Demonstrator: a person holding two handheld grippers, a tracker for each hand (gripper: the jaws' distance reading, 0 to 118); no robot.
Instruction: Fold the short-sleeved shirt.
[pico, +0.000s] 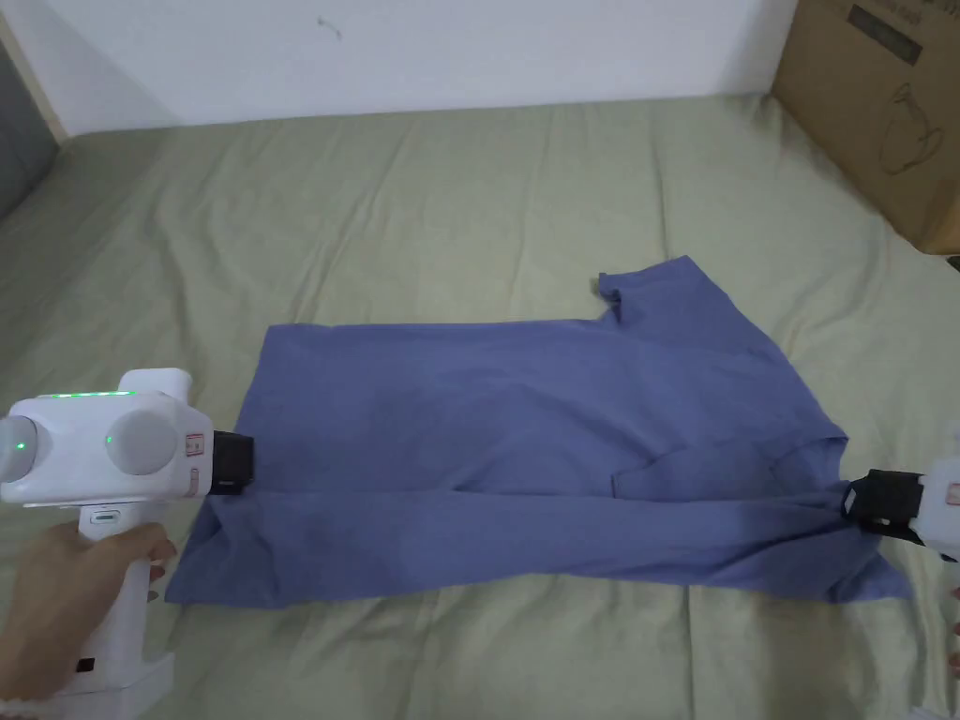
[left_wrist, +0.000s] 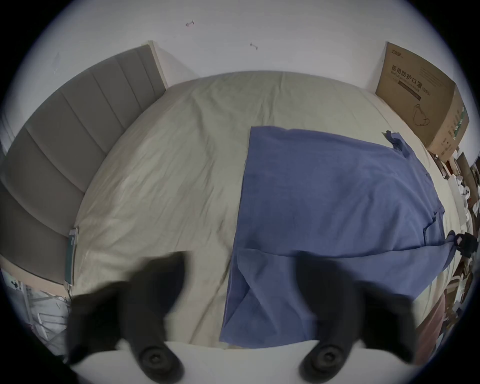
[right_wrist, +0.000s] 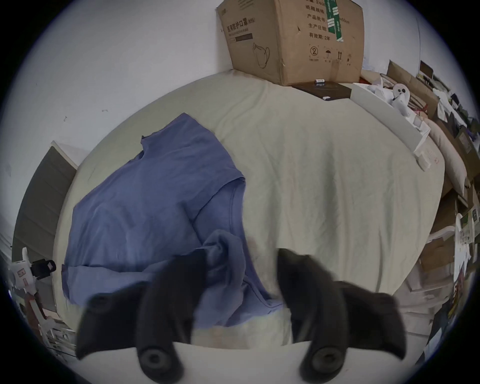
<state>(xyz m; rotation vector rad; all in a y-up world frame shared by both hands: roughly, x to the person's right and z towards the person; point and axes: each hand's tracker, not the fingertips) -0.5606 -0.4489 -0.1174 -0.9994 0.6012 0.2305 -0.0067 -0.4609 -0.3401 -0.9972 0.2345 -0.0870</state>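
Head view: blue short-sleeved shirt (pico: 525, 441) lies flat on the bed sheet (pico: 422, 206), near long edge already folded over; far side and cross folds remain, I'd judge. Left gripper view: left gripper (left_wrist: 239, 262) jaws apart at the hem. Right gripper view: right gripper (right_wrist: 241, 256) jaws apart by the bunched sleeve. Cardboard box (right_wrist: 293, 39) closed, contents unseen.

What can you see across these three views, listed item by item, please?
shirt: one, blue, spread on the bed, near long edge folded over
bed sheet: one, pale green, under the shirt
box: one, brown cardboard, far right corner of the bed
headboard: one, grey, padded, left end of the bed
wall: white, behind the bed
left gripper: white body, black jaws open, at the hem end
right gripper: black jaws open, over bunched fabric at the collar end
hand: one, holding the left gripper
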